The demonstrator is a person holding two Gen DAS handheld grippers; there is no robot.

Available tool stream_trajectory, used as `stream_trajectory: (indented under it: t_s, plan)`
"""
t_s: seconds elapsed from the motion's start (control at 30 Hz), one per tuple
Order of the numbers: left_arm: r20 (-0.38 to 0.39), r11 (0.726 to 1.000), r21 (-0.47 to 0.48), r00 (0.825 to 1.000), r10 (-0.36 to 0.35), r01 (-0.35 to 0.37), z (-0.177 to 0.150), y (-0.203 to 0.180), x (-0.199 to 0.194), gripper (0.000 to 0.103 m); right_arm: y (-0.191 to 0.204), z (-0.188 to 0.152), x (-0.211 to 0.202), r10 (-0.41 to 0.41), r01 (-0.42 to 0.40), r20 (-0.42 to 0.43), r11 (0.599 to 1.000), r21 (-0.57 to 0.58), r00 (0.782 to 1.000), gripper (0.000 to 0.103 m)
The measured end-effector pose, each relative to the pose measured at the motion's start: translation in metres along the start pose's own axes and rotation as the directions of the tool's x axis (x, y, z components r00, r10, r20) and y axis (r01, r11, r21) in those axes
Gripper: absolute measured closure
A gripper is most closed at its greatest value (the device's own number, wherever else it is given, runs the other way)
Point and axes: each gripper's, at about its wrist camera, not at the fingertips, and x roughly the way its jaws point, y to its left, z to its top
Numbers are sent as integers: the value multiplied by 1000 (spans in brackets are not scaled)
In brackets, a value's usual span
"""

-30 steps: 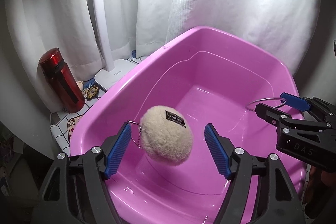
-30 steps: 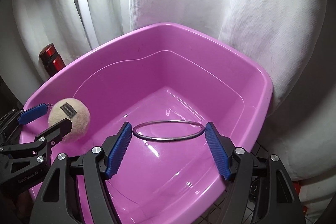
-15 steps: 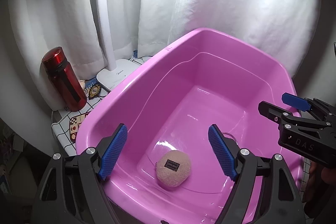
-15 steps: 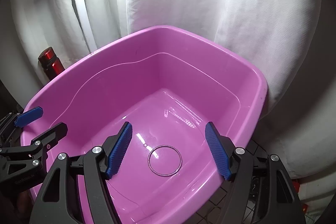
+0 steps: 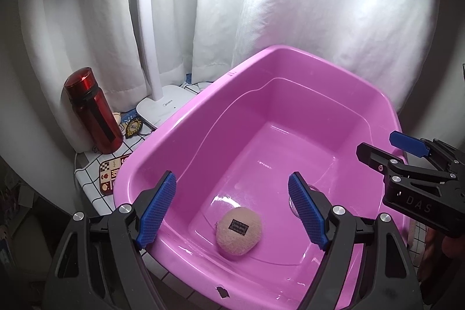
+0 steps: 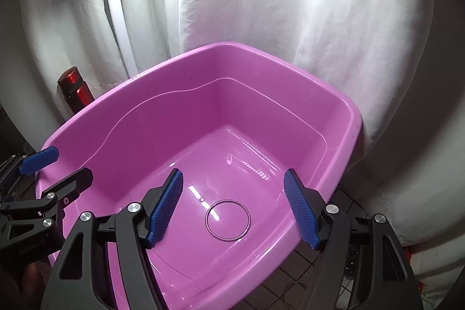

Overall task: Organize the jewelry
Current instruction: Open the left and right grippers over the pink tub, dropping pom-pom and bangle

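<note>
The left tool (image 5: 232,208) hangs over the near end of the pink tub (image 5: 186,118) with its blue pads standing wide apart and nothing between them. Below and between the pads, on the tub floor close to the near wall, lies the fluffy pompom charm (image 5: 239,233), clear of both pads. The right tool (image 6: 232,207) is likewise spread apart and empty above the other side of the tub (image 6: 353,132); the metal bangle (image 6: 227,220) lies flat on the tub floor beneath the gap between its pads, untouched.

The right tool's black body, seen from the left wrist camera, carries the raised letters "DAS". The white lamp base (image 5: 162,108) beside the tub shows a grey brand mark that looks like "Midea" (small, so not certain). The pompom has a small dark rectangular label with pale writing too fine to read.

The pompom is a cream-beige, woolly, slightly flattened ball with a thin chain at its left side. The bangle is a thin, plain silver-coloured ring. A red bottle (image 5: 93,112) stands upright on the checked surface (image 5: 87,173) left of the tub.
</note>
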Motion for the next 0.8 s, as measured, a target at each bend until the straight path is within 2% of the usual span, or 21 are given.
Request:
stream_trajectory:
  t_s: [0.23,0.6,0.8]
  plan:
    - [13,1000,2,1000,-1,1,-1,-6,-11,22,-4,-4,-14,-4,4,18,1000,7,1000,34]
    - [46,1000,-2,999,8,-8,-8,-18,-34,8,-15,-17,-40,-29,28,52,999,23,998,34]
    - [54,1000,-3,998,16,-16,-13,-24,-44,6,-26,-31,-60,-33,30,72,998,51,997,34]
